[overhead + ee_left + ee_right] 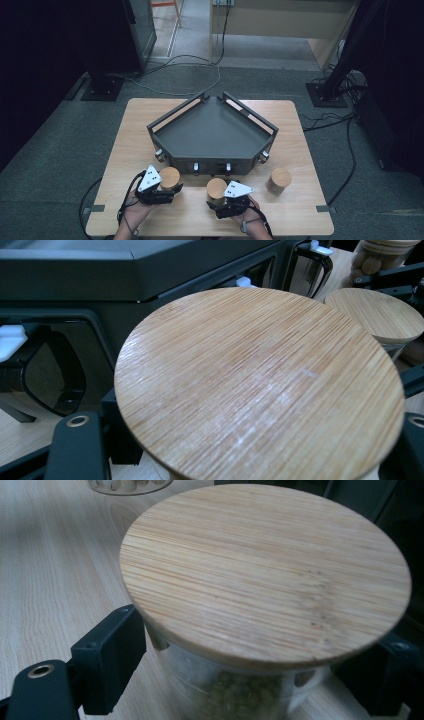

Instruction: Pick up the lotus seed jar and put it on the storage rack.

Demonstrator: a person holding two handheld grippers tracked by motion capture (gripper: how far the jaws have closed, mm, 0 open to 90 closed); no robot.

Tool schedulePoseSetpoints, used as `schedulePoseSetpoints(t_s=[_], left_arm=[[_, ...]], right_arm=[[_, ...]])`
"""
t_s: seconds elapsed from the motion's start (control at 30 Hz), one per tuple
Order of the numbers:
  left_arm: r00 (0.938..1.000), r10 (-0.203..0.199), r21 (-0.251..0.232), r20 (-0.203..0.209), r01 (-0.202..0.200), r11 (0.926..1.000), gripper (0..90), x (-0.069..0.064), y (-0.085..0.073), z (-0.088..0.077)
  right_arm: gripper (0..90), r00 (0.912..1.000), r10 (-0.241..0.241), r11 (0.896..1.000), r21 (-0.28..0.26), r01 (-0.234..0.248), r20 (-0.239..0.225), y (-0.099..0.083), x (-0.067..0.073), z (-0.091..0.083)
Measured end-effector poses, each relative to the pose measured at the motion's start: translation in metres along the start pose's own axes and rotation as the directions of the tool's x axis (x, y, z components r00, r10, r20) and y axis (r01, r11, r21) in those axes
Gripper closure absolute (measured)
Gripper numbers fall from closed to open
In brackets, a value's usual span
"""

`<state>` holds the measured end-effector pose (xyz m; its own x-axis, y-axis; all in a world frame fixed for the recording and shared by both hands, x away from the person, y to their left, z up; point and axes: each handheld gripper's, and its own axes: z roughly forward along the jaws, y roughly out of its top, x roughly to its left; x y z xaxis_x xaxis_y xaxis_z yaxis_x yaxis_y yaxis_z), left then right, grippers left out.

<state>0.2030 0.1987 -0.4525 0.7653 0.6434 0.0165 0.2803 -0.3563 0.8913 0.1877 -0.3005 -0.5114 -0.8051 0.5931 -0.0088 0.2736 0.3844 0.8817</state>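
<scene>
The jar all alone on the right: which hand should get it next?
Right, probably. The lone jar stands just beside the right tool; the left tool is farther off, past the middle jar. But the right tool's jaws straddle that middle jar.

I have two glass jars with round bamboo lids at the near edge of the table. The left jar point(169, 178) stands upright near the front left, its pale striped lid level and shut, just in front of the dark tray's near left corner. The middle jar point(216, 189) stands upright to its right, near the front centre; through its clear wall point(240, 690) I see small greenish grains filling it. The two jars stand apart, not touching.
</scene>
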Motion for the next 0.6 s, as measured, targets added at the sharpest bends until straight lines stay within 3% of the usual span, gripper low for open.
schedulePoseSetpoints(t_s=[0.6], left_arm=[[1.0, -0.004, 0.0, 0.002, 0.004, 1.0, 25.0, 0.0031, 0.0094, -0.0032]], right_arm=[[13.3, 1.0, -0.001, 1.0, 0.001, 0.001, 0.004, 0.0001, 0.0007, 0.0]])
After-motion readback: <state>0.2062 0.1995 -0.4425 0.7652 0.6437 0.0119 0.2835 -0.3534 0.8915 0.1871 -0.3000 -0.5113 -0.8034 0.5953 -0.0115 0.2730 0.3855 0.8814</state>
